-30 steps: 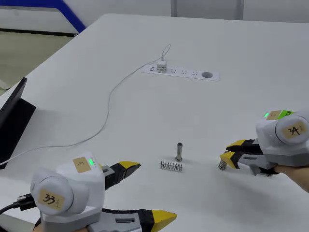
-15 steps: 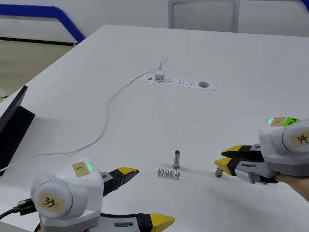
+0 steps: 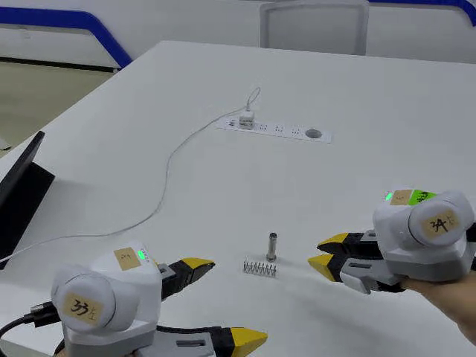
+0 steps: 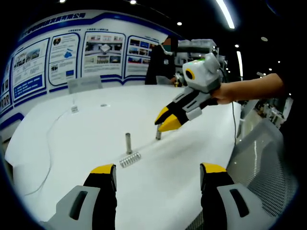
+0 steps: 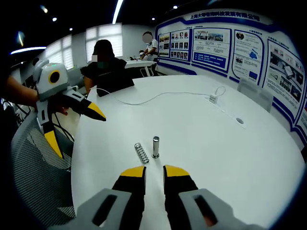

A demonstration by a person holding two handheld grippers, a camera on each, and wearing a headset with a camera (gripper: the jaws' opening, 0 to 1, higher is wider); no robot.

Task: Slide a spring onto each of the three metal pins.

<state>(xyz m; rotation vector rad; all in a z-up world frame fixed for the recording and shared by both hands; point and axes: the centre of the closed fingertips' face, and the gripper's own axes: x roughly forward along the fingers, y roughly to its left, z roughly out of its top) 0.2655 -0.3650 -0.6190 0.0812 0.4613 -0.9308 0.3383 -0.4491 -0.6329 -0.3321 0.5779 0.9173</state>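
Your left gripper (image 3: pixel 230 300) sits at 7 o'clock in the head view. It is spread wide with nothing between the jaws, low over the table (image 3: pixel 335 186) and well apart from the parts.

Next along, one spring (image 3: pixel 259 268) lies flat and loose on the table. It is at about 7 o'clock from the pin (image 3: pixel 272 245), just beside its foot. I can't tell whether the two touch. That pin stands upright and bare, so it isn't done.

Further right, the left gripper view picks up a second pin (image 4: pixel 158 134), upright and directly under the tips of your right gripper (image 4: pixel 159 123). It is too small to tell whether a spring is on it.

The right gripper is at 4 o'clock in the head view, aimed toward 9 o'clock at the bare pin and the spring. Its jaws are nearly pressed together with only a narrow slit between them. Nothing is pinched in that gripper's own view.

My read on progress:
- I can count two pins and one loose spring.
- At best, one pin is sleeved.
- The bare pin is definitely open, and the third pin and its spring are unaccounted for.
- That puts you at roughly a third done at most, possibly zero.

The likely next job is to pick up the loose spring, stand it on end and drop it over the bare pin. The spring looks small and may roll, so pinch it lightly across the coils.
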